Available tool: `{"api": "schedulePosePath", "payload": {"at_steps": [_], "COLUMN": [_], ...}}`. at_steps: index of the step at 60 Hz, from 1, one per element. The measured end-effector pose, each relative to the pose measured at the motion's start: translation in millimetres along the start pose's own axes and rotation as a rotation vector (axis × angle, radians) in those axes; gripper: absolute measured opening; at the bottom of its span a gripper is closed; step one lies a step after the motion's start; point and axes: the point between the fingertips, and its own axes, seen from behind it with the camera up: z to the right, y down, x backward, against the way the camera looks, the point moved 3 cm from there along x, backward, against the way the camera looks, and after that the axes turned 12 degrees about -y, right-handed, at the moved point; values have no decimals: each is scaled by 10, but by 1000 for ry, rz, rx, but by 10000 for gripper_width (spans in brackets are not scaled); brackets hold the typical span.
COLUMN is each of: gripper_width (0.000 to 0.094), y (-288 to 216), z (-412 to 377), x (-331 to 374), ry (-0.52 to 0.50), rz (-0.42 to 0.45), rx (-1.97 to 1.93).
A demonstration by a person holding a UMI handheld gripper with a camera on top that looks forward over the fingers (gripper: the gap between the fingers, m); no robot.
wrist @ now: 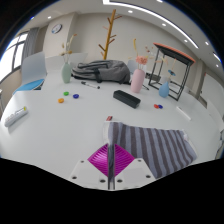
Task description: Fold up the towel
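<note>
Holding the grey and white striped cloth towel (153, 148) by its near corner, your gripper (111, 165) has its two fingers pressed together, and the magenta pads (110, 160) pinch the cloth between them. The towel lies flat on the white table (60, 135), just ahead of the fingers and off to one side.

It looks like you are at the start of a fold (the towel seems only partly folded so far). Next you will probably need to lift this corner and carry it over to the far edge of the towel, then lay it down so the edges line up.

Now count with me. There is one towel. Beyond it sits one long black box (127, 98). Farther back there is one grey heap of cloth (101, 71), one tall wooden rack (110, 35) and one pink bottle (139, 76). Three small round things rest on the table: one yellow (74, 96), two purple (61, 99).
</note>
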Motion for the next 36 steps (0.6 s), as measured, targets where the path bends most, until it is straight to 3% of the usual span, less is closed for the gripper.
{"api": "schedulePosePath", "payload": {"at_steps": [7, 15, 26, 36], "gripper_width": [38, 36, 34, 33], "y": [-84, -560, -999, -832], "z": [-280, -232, 501, 1405], "x": [145, 603, 1047, 1002], "ry": [-114, -182, -157, -75], "rz": [-28, 29, 86, 53], "rx": [-57, -129, -166, -169]}}
